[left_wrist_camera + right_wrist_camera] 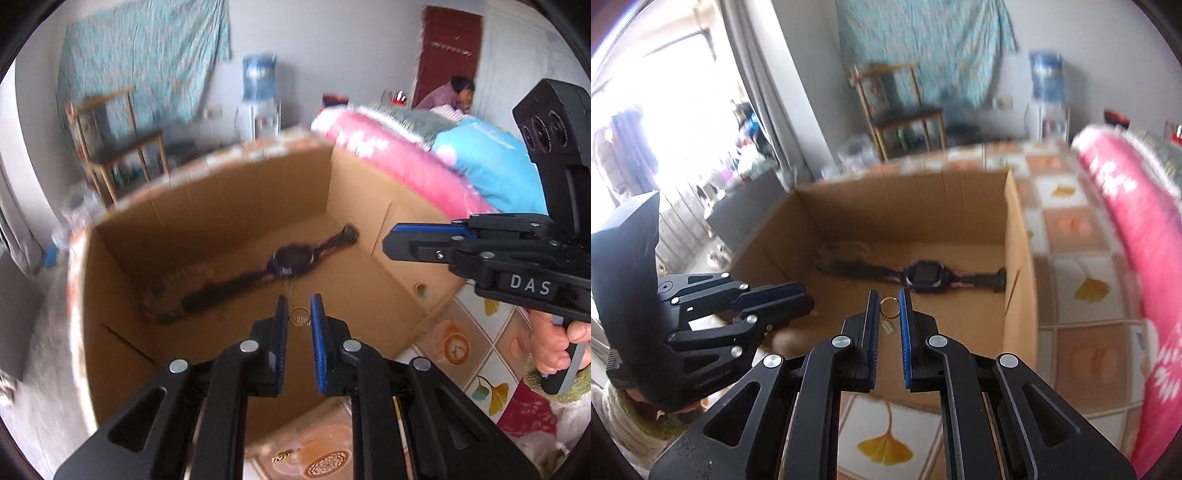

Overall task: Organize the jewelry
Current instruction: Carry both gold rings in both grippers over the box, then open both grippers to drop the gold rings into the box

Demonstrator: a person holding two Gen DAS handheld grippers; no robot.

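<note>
- Nearest the left wrist camera, the left gripper point(299, 314) points steeply down into an open cardboard box point(229, 192), its two blue-padded fingers point(282, 332) drawn close together and pinching a small gold ring-shaped earring point(298, 316) between their tips.
- Further left in that box lies a blurred beaded bracelet point(173, 291) on the floor of the box, and beside it a purple watch point(291, 258) stretched flat, its dark strap running diagonally from lower left to upper right.
- Right of the box in this view, the right gripper point(391, 243) reaches in level over the box's right wall, a hand point(557, 343) wrapped round its handle above a tiled tablecloth point(476, 350) with yellow leaves.
- Close to the right wrist camera, the left gripper point(801, 299) enters from the left edge, tilted toward the box point(1015, 258).
- Centre of that view, the right gripper point(888, 306) aims downward over the box's near edge, fingers point(905, 325) narrowed and clamped on a thin gold ring point(888, 307) with a small pale tag hanging under it.
- Beyond it the watch point(923, 277) lies flat across the box floor, face up, strap ends reaching left and right, the right end near the wall.
- Rightmost, pink bedding point(1137, 236) borders the tablecloth point(1082, 288).
</note>
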